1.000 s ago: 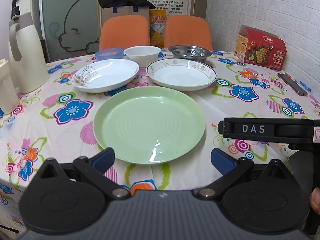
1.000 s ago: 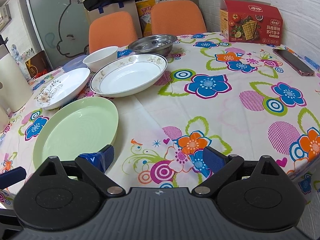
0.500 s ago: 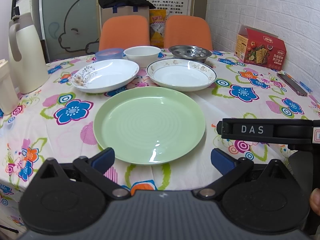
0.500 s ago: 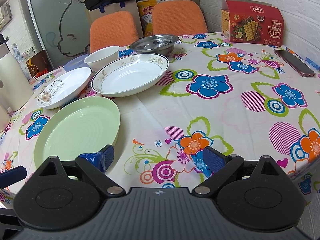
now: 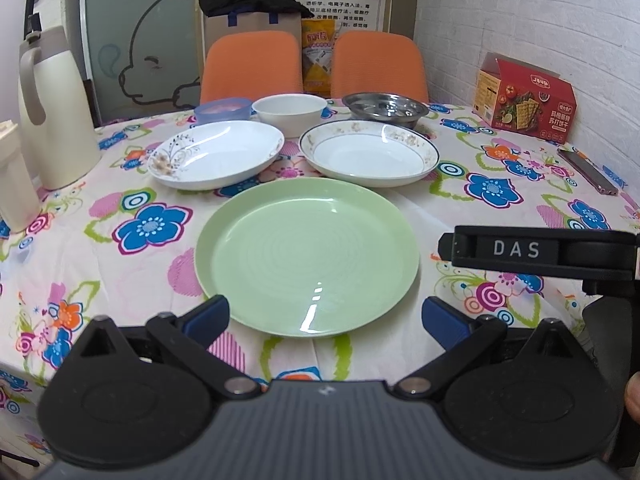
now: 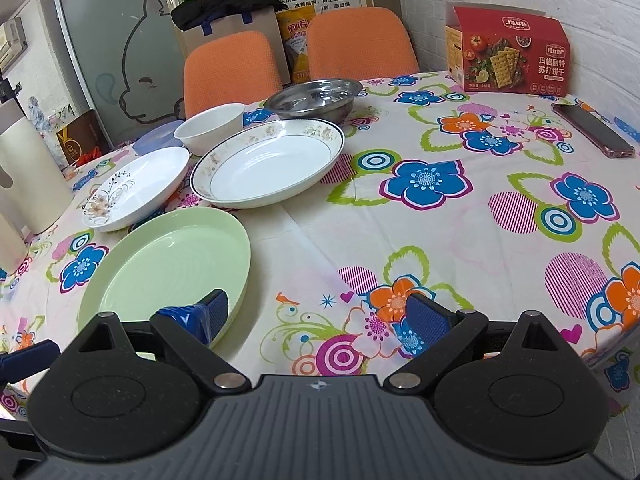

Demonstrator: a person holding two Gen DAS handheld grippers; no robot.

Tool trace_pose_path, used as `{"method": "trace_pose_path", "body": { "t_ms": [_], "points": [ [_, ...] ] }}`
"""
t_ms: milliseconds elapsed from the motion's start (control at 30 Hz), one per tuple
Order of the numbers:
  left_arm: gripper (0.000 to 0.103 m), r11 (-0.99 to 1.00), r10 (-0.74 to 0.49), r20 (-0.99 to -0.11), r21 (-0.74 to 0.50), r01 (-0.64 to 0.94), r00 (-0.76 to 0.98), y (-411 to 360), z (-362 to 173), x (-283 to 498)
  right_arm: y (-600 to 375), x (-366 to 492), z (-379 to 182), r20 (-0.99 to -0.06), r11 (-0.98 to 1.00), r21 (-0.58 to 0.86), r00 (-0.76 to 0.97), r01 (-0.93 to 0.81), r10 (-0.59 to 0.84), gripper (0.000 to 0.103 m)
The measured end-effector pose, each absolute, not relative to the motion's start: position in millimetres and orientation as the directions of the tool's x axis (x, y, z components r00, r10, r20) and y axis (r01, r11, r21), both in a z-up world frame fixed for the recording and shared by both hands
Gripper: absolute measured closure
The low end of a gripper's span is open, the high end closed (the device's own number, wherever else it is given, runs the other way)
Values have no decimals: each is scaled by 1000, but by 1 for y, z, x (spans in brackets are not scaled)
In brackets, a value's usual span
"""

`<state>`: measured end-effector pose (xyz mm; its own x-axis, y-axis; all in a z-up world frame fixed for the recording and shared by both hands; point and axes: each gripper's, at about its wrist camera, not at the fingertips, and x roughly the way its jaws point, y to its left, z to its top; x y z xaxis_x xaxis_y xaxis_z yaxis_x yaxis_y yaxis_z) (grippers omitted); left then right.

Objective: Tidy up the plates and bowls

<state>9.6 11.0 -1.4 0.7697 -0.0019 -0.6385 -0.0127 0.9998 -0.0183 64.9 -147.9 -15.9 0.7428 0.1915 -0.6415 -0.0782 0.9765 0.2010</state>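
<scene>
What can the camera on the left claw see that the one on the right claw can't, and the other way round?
Only the left view shows the whole thermos jug with its handle, and the right claw's black "DAS" bar.

Only the right view shows a brown gift bag behind the table and the phone nearly face-on.

Both show the green plate, two white plates, white bowl, steel bowl, and cracker box. Both claws are open, holding nothing.
</scene>
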Motion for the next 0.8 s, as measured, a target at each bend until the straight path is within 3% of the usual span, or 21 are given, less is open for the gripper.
{"method": "trace_pose_path", "body": {
  "t_ms": [667,800],
  "points": [
    [1,991,65,-641,-49,-126,765,70,22,41,-113,99,-9,-667,964,184,696,-192,266,20],
    [1,978,104,-680,-61,-197,726,99,12,57,-103,108,-18,-688,962,158,674,-223,270,20]
  ]
}}
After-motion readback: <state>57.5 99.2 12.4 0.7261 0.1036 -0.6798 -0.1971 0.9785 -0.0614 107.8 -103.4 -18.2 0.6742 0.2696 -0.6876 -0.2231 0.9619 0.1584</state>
